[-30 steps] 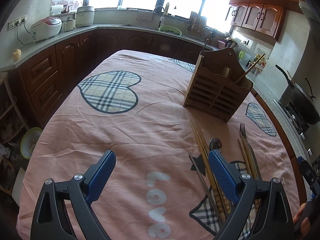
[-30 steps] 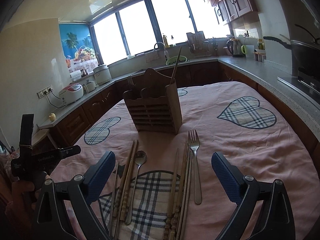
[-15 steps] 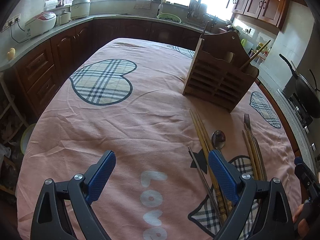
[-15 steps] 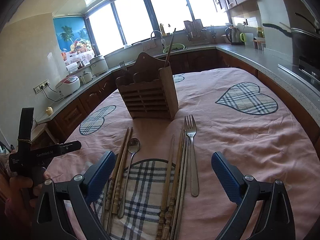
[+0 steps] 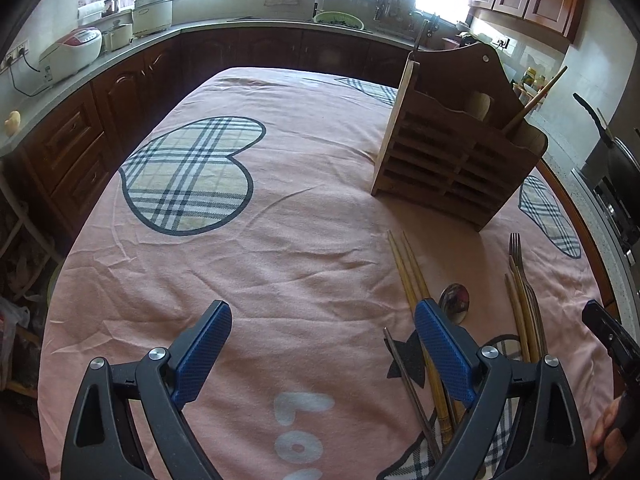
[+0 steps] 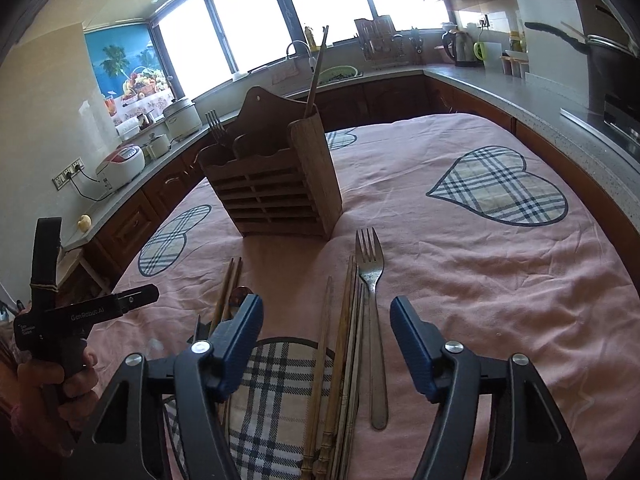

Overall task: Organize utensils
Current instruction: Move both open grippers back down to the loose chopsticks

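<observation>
A wooden utensil holder (image 6: 276, 196) stands on the pink tablecloth (image 6: 480, 280), with a fork and a chopstick in it; it also shows in the left wrist view (image 5: 456, 156). In front of it lie a steel fork (image 6: 372, 300), several wooden chopsticks (image 6: 344, 340), another chopstick pair (image 5: 412, 280) and a spoon (image 5: 454, 298). My right gripper (image 6: 326, 312) is open, low over the chopsticks beside the fork. My left gripper (image 5: 322, 320) is open and empty over bare cloth left of the utensils.
Dark wood cabinets and a grey counter (image 5: 120, 56) ring the table, with rice cookers (image 5: 72, 50) at left, a sink (image 5: 340, 20) at the back and a wok (image 5: 616, 152) at right. The left hand-held gripper body (image 6: 72, 316) shows at the right wrist view's left edge.
Both grippers moved forward and lower toward the table. My right gripper narrowed its opening and now sits over the chopsticks and fork.
</observation>
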Available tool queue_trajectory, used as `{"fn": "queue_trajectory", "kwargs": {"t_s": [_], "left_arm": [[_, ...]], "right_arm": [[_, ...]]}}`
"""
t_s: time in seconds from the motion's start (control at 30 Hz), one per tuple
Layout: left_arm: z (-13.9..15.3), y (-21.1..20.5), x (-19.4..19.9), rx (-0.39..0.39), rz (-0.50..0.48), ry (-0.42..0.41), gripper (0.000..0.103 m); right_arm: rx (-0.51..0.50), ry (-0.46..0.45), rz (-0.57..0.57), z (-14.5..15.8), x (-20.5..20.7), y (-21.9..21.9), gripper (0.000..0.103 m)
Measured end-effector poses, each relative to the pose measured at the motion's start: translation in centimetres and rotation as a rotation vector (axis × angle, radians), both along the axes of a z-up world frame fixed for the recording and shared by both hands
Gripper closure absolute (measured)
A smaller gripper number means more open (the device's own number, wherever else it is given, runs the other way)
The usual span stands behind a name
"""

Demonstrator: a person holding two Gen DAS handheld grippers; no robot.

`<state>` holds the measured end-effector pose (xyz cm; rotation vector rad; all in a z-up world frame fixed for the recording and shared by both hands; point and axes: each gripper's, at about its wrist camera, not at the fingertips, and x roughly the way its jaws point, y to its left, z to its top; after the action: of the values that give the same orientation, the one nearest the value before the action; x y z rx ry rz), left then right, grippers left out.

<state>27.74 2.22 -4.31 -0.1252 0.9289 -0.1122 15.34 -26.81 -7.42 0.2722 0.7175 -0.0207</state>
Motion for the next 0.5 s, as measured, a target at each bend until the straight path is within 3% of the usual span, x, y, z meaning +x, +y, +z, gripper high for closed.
{"fn": "queue_trajectory", "kwargs": {"t_s": [0.07, 0.2, 0.27, 0.5], "left_arm": [[-0.2, -0.6, 1.0, 0.016, -0.016, 0.009, 0.015], [-1.0, -1.4, 3.2, 0.005, -0.039, 0.043, 0.025], [-1.3, -1.9, 4.4, 0.003, -0.048, 0.057, 0.026], [-2.3, -3.8, 7.5, 0.034, -0.072, 0.066, 0.029]], "right_arm": [[0.005, 0.017, 0.001, -0.3, 0.9, -0.3, 0.052], [0.016, 0.056, 0.02, -1.2, 2.8, -0.4, 0.056], [0.006, 0.083, 0.033, -1.6, 3.8, -0.2, 0.067], [-0.008, 0.144, 0.058, -3.2, 6.7, -0.1, 0.073]]}}
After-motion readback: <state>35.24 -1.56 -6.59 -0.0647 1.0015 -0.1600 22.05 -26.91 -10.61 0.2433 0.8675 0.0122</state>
